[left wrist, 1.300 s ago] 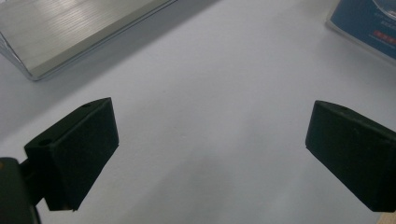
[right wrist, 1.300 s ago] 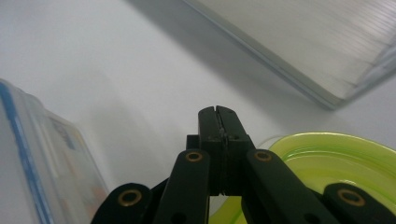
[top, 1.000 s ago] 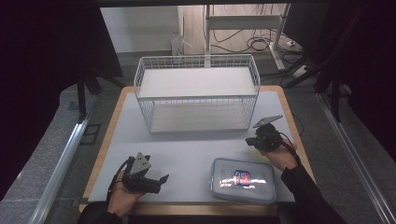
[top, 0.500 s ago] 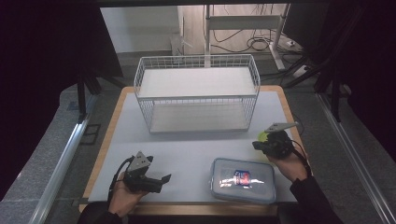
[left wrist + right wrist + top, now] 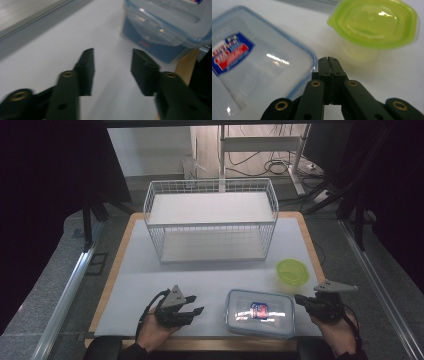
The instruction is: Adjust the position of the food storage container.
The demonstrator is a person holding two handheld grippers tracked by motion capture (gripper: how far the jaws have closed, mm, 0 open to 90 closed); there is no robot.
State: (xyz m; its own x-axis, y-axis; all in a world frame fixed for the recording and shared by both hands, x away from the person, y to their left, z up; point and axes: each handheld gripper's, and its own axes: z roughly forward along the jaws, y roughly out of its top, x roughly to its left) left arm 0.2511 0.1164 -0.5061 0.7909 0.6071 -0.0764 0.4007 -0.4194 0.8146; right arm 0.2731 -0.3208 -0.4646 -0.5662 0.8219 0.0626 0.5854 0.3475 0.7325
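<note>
Since the earlier frame, right gripper (image 5: 301, 299), jaws together and empty, retreated beside the clear box (image 5: 260, 312), uncovering the green bowl (image 5: 293, 271). Left gripper (image 5: 196, 304) has just been closing, nothing between. Box still unlifted; rack (image 5: 210, 224) empty.

We read this as a lab or recording studio, not a home. The desk (image 5: 125, 285) carries a white mat with a wood rim and sits between metal rails (image 5: 65, 305), with black curtains (image 5: 45, 195) at both sides. Behind it we see a bare grey floor, loose cables (image 5: 272, 167) and a metal stand (image 5: 221, 150). A white wire rack (image 5: 210, 222) looks staged.
</note>
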